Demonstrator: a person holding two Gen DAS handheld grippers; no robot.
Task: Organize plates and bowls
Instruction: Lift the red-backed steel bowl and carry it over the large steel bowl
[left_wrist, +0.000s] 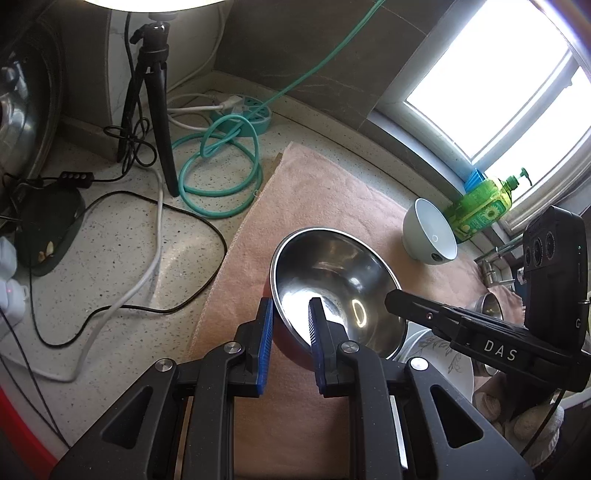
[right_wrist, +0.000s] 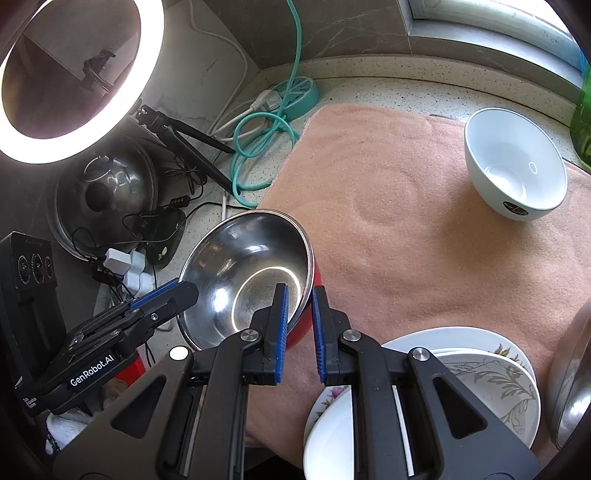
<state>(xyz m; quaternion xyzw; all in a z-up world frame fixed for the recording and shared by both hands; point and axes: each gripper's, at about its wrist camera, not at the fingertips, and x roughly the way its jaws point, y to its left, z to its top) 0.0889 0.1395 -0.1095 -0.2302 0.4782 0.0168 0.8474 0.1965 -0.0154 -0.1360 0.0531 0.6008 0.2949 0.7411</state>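
Observation:
A steel bowl with a red outside (left_wrist: 332, 280) (right_wrist: 247, 273) is tilted and held above the pink towel (left_wrist: 317, 199) (right_wrist: 406, 229). My left gripper (left_wrist: 291, 325) is shut on its near rim, one pad inside and one outside. My right gripper (right_wrist: 298, 314) is shut on the opposite rim in the same way, and shows in the left wrist view (left_wrist: 391, 295). A white bowl (left_wrist: 430, 232) (right_wrist: 515, 164) stands on the towel near the window. Stacked floral plates (right_wrist: 491, 376) (left_wrist: 439, 350) lie at the towel's near right.
A ring light (right_wrist: 74, 74) on a black tripod (left_wrist: 151, 99), a teal power strip (right_wrist: 295, 96) with coiled cable (left_wrist: 218, 162), black and white cords and a metal lid (right_wrist: 107, 192) crowd the counter left. A green soap bottle (left_wrist: 480, 206) stands by the window.

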